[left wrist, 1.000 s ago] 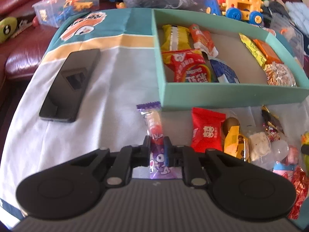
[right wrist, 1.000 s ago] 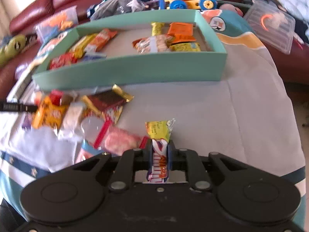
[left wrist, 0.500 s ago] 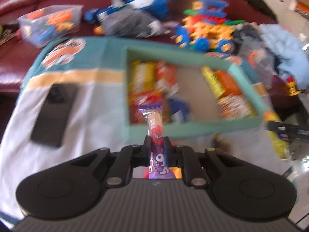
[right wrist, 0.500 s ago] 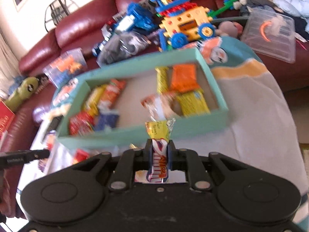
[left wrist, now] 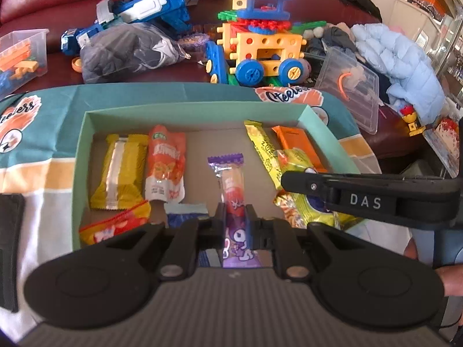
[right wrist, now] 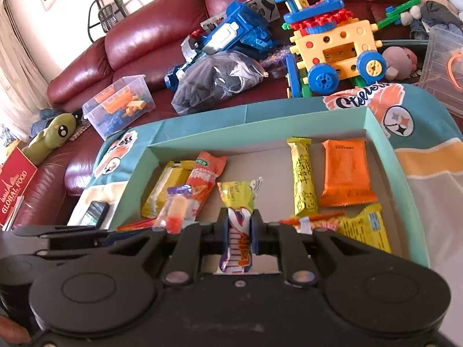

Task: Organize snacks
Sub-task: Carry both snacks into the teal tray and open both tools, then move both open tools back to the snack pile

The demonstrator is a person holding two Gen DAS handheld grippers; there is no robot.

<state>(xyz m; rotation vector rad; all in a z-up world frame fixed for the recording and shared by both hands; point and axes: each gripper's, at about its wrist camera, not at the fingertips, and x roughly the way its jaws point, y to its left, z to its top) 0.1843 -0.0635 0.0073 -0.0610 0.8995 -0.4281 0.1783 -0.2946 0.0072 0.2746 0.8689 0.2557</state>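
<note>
**Two snacks held over a partly filled box**

Left to right. The left gripper (left wrist: 235, 218) is clamped on a purple-wrapped candy stick (left wrist: 231, 185), held over the teal box (left wrist: 84, 173). Ahead and to its left in the box lie a yellow wafer pack (left wrist: 120, 170) and an orange pouch (left wrist: 165, 164); a red-and-yellow pack (left wrist: 115, 227) lies just beside its left finger. To its right, the right gripper (right wrist: 239, 225) is clamped on a yellow-ended chocolate bar (right wrist: 238, 202), also over the box. Ahead and to its right lie a yellow bar (right wrist: 302, 176), an orange packet (right wrist: 345, 172) and a yellow biscuit pack (right wrist: 366, 227). Judged from this, several snacks are already sorted; these two remain to be released. Whether more wait on the bench cannot be seen.
</note>
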